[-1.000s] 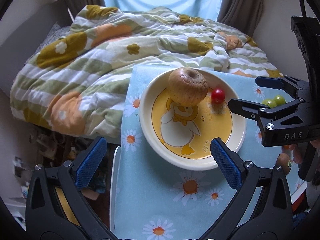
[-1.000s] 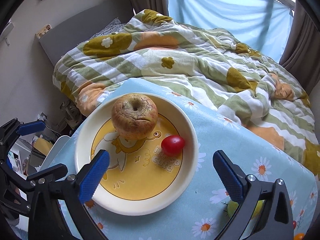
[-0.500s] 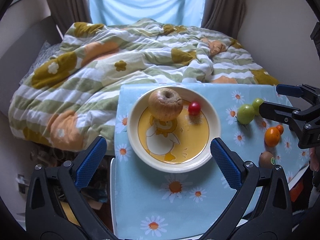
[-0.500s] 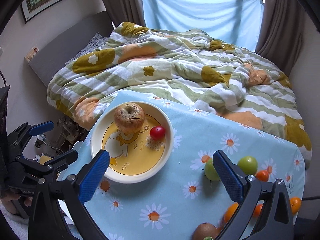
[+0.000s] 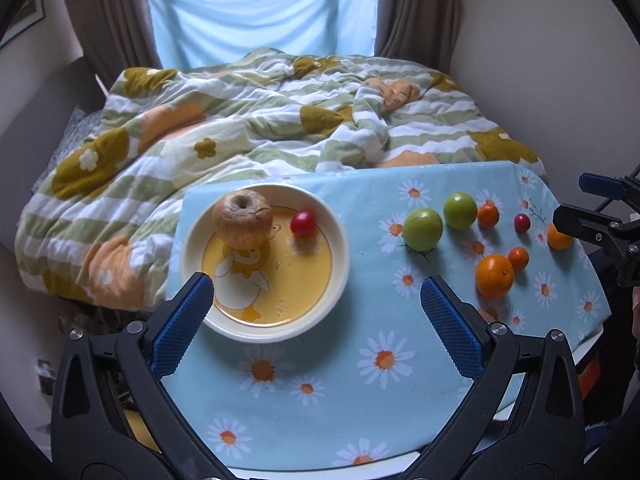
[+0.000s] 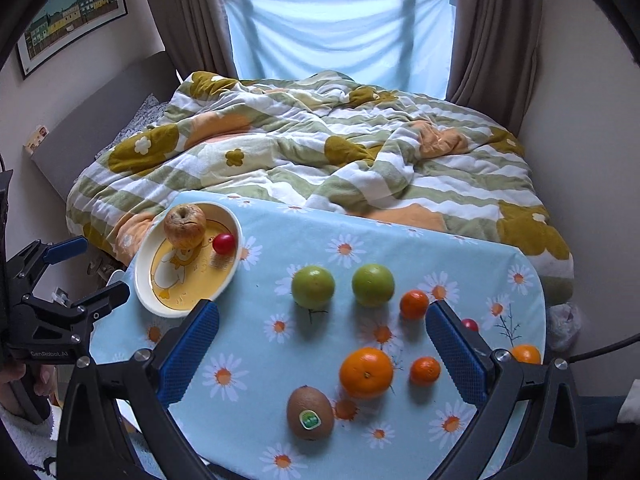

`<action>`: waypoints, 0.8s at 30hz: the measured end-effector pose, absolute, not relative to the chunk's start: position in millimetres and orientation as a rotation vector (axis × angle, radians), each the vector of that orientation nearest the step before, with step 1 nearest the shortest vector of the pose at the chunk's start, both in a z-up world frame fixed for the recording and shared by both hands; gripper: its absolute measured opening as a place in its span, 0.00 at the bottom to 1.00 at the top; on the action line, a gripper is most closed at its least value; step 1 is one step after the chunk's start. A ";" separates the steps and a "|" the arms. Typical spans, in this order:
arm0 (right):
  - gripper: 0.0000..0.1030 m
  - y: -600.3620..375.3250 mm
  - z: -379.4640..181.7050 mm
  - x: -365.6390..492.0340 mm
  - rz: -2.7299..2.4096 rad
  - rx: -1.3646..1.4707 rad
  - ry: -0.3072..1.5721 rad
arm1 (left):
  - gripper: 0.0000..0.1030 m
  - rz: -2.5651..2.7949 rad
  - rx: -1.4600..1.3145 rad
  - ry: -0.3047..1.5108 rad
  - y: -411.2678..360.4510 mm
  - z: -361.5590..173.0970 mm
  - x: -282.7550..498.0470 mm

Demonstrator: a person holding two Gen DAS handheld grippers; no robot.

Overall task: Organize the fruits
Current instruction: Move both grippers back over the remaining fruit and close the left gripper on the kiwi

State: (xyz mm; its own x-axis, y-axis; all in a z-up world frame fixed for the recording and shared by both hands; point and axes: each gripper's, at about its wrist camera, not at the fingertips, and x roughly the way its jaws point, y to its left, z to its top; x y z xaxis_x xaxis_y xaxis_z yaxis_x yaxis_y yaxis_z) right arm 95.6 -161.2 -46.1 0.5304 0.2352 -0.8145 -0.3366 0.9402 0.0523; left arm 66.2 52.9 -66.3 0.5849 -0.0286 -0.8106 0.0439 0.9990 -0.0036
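Rumpled floral quilt, blue curtain

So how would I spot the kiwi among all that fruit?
Start at the daisy-print blue tablecloth, then go to the loose fruit to the right of the duck plate. The kiwi lies nearest the camera, beside the big orange: the only brown, fuzzy fruit, with a green sticker.

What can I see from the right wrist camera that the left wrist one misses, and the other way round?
Only the right wrist view shows the kiwi with its sticker, near the table's front edge, and the framed picture on the wall. Only the left wrist view shows the cloth's near-left corner. Both show the plate holding the wrinkled apple and a cherry tomato, two green fruits, the oranges, and both grippers open, empty.
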 end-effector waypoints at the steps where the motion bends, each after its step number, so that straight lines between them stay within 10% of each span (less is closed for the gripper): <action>1: 1.00 -170.8 -46.6 94.1 0.346 -0.114 0.954 | 1.00 -0.032 0.016 0.949 43.9 -67.1 65.1; 24: 1.00 -279.4 -145.5 93.8 0.478 -0.292 0.973 | 1.00 0.039 -0.180 1.077 -97.7 -169.3 31.6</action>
State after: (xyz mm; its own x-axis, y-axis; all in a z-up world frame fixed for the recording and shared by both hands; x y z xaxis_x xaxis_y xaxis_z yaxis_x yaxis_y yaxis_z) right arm 93.8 -279.4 -145.5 0.4715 0.2560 -0.8439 -0.5113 0.8591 -0.0251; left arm 31.6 -97.7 -169.3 0.4750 -0.0556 -0.8782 -0.1196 0.9847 -0.1270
